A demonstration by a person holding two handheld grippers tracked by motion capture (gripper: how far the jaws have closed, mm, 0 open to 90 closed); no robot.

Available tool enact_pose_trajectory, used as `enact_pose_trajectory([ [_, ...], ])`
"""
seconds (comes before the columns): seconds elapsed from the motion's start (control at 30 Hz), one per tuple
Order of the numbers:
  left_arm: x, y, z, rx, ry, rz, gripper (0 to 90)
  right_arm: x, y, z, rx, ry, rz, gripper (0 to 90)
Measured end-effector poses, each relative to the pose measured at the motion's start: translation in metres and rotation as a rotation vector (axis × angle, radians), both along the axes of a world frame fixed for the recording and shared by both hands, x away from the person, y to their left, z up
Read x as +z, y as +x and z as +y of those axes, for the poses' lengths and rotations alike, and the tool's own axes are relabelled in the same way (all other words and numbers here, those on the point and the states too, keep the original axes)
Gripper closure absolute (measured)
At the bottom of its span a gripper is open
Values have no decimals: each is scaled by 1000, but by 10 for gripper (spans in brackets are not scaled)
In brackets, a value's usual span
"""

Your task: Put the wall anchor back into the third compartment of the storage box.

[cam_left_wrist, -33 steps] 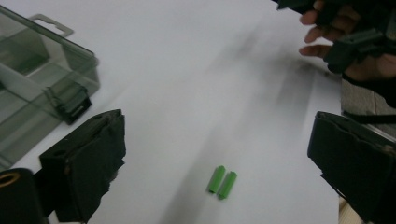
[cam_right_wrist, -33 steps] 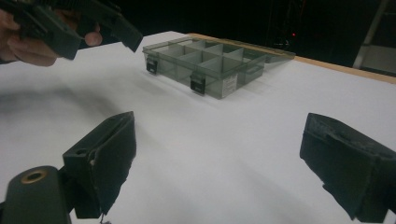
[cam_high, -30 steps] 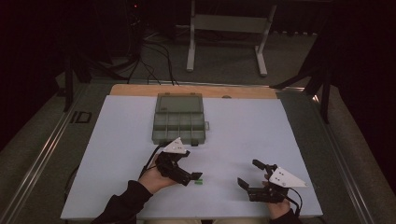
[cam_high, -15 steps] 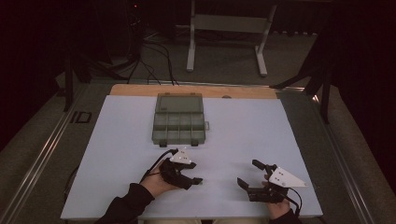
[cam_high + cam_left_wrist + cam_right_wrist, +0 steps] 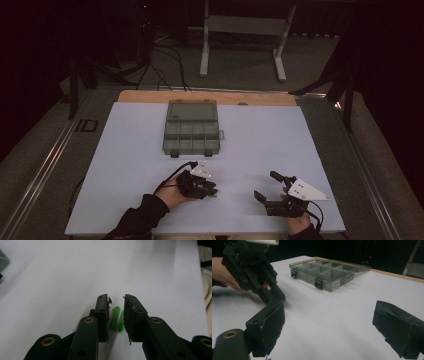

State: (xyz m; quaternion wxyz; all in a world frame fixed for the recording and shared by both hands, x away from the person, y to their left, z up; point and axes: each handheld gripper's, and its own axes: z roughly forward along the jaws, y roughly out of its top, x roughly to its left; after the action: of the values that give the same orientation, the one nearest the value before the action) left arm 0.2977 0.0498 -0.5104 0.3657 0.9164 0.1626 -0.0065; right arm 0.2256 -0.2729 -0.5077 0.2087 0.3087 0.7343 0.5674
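Note:
Two small green ribbed plugs [image 5: 115,317] lie side by side on the white sheet [image 5: 62,277], between the jaws of my left gripper [image 5: 116,297]. Those jaws have just been closing and now stand narrow around the plugs; a thin gap still shows at the left pad [image 5: 108,312]. In the high view the left gripper [image 5: 212,192] points down at the sheet near the front edge, a speck of green [image 5: 215,196] at its tip. My right gripper [image 5: 265,185] rests at the front right, open wide with nothing between its jaws. The right gripper view looks between its own jaws [image 5: 329,315] toward the left gripper [image 5: 274,293].
A grey-green compartment box [image 5: 192,132] lies open at the middle back of the sheet, its lid folded away from me; several compartments [image 5: 324,272] look empty. A wooden strip [image 5: 210,96] borders the sheet's far edge. A metal stand [image 5: 240,30] is on the floor beyond.
My left gripper has sunk to the sheet and tipped downward over the green plugs, and its jaws have narrowed. The right gripper has kept still.

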Motion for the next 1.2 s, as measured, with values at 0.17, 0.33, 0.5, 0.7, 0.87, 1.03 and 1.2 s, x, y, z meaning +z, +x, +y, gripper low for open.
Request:
enact_pose_trajectory([
  [0.17, -4, 2, -3, -6, 17, 12, 739, 0, 0, 0, -1, 2, 0, 108],
  [0.33, -6, 2, -5, -11, 38, -7, 780, 0, 0, 0, -1, 2, 1, 108],
  [0.5, -5, 3, -5, -24, 57, -26, 822, 0, 0, 0, 1, 0, 1, 108],
  [0.7, -4, 5, -6, -19, 60, -10, 833, 0, 1, 0, 0, 0, 2, 108],
  [0.87, 3, 8, -3, 4, 47, -12, 834, 0, 0, 0, -1, 1, 2, 108],
  [1.03, 16, 11, 2, 26, 11, -11, 835, 0, 1, -1, -2, 4, 2, 107],
  [1.2, 30, 13, 7, 45, -24, -21, 835, 0, 0, -1, -1, 3, 0, 107],
])
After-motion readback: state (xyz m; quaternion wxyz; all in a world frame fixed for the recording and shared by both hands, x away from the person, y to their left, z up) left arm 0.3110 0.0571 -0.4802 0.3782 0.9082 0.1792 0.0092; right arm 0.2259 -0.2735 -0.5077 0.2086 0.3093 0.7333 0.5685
